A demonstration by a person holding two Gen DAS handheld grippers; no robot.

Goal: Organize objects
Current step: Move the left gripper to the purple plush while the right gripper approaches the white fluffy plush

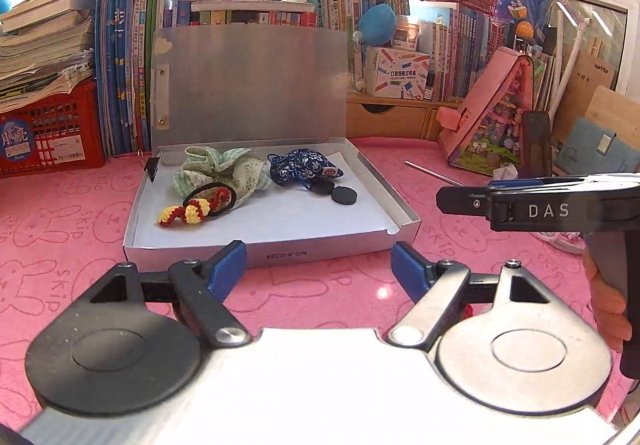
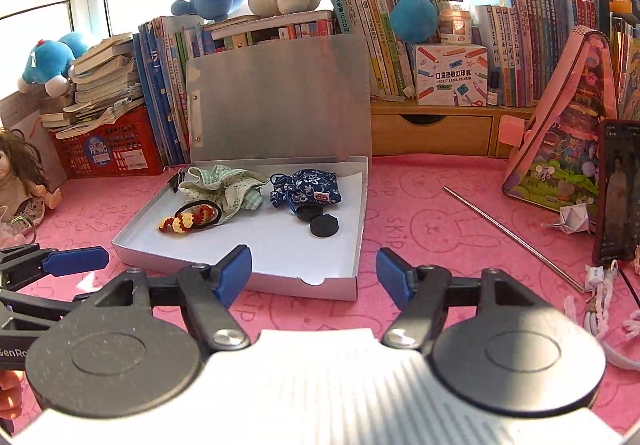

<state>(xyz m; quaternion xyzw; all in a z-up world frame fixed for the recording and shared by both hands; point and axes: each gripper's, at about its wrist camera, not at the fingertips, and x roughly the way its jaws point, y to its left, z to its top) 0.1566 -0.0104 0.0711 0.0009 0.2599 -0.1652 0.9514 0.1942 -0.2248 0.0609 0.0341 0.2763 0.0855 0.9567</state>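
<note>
Nearest the lens, the left gripper hangs over the pink rabbit-print worktop, its blue-padded jaws spread wide with nothing between them. The right gripper hovers alongside, jaws likewise wide apart and empty.

Just beyond both, at twelve o'clock, lies the shallow silver cardboard box, its lid propped upright against a row of books. Inside, toward its eleven o'clock corner, a red-and-yellow crocheted hair tie rests against a black elastic loop and a green-checked fabric pouch. At the box's one o'clock sits a blue floral drawstring pouch, with two black round discs just beside it.

Out on the worktop, at two o'clock in the right wrist view, a thin metal rod lies well apart from the box.
</note>
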